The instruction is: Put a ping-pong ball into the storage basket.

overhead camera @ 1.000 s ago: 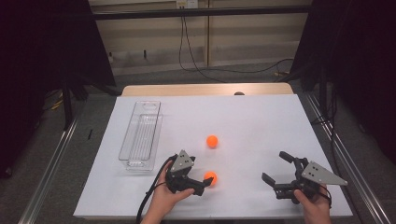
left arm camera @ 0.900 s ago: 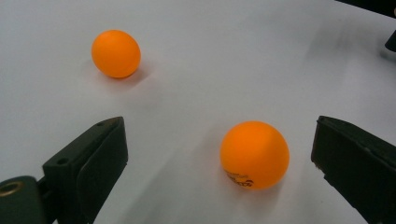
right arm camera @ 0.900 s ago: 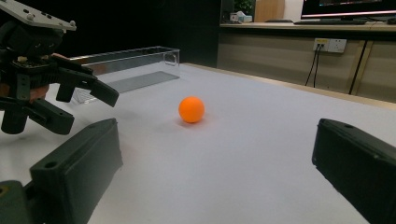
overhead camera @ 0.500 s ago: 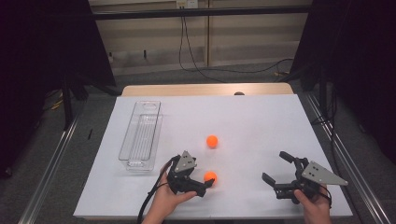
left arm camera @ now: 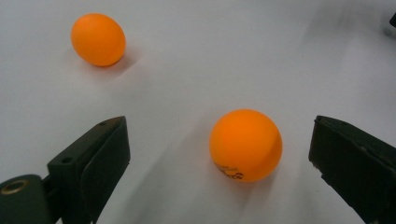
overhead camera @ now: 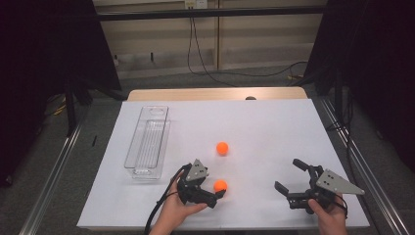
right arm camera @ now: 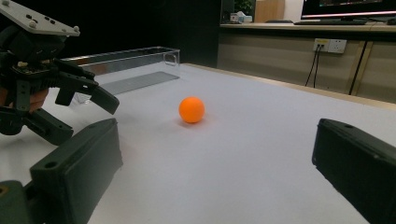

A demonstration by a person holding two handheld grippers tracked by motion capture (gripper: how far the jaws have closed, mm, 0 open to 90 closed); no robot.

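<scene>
so the table (overhead camera: 274,122) is covered in a plain white sheet, pretty matte, with a strip of light wood showing along the far edge. around it is grey carpet-ish floor, dark curtains on both sides, and a pale wall at the back with a socket (overhead camera: 193,4) and a black cable hanging off it. from the right gripper view you can also see a wooden counter with another wall socket (right arm camera: 329,45) and the bottom of a monitor (right arm camera: 348,8) up top right.

a clear plastic tray (overhead camera: 147,142), long and narrow, sits on the left side of the sheet.

two orange balls. the near ball (overhead camera: 220,185) sits on the sheet right between the jaws of the left gripper (overhead camera: 218,196), closer to one jaw than the other, but neither pad is touching it. jaws are spread wide and have just been closing a bit. the far ball (overhead camera: 222,148) is a little beyond it, out in the open middle of the table.

right gripper (overhead camera: 289,175) rests low at the near right, jaws wide apart, nothing between them, well away from both balls.

writing: the near ball has a small dark printed mark near its bottom in the left gripper view (left arm camera: 246,144), too small and curved to read.
</scene>
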